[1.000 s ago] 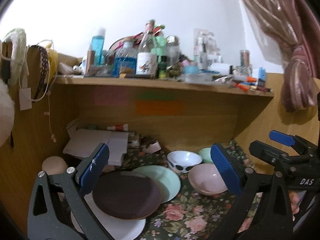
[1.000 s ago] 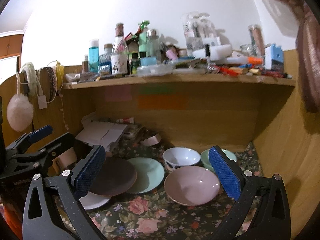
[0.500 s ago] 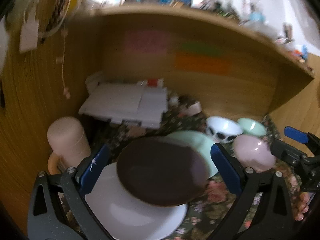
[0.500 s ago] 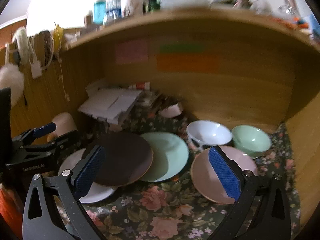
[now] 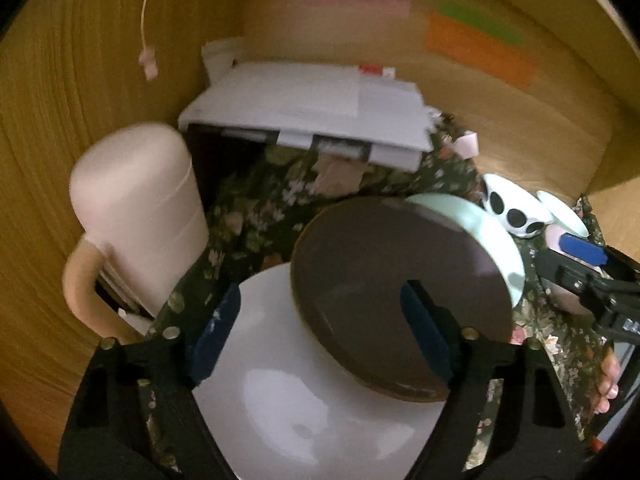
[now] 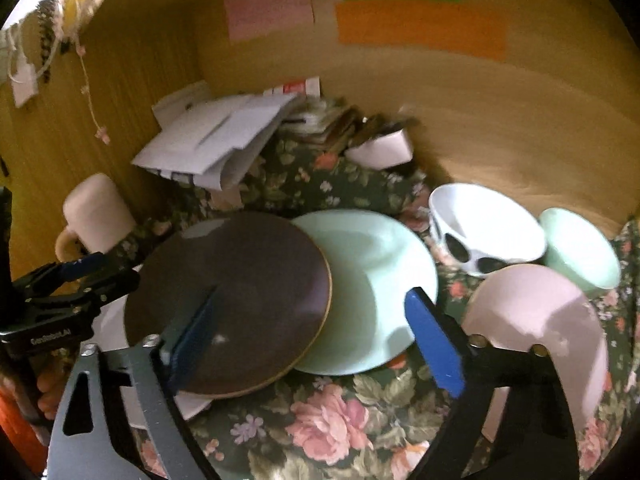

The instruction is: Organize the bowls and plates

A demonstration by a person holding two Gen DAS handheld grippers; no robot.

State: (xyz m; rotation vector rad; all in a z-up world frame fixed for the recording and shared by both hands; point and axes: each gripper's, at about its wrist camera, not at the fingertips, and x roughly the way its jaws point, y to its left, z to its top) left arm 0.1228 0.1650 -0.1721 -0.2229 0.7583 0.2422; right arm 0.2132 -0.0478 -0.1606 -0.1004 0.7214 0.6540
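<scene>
While both claws are closing with nothing clamped, the left claw [image 5: 320,332] straddles the brown plate [image 5: 384,280], the right claw [image 6: 312,336] lower centre over the green plate [image 6: 372,280].

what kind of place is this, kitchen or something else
Probably not a kitchen: it looks like a home desk nook. Wooden walls carry sticky notes, loose papers are piled at the back, and the plates and bowls, such as the brown plate, sit on a floral cloth.

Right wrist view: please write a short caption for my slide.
Right gripper, jaws closing, above overlapping brown plate and green plate.
</scene>
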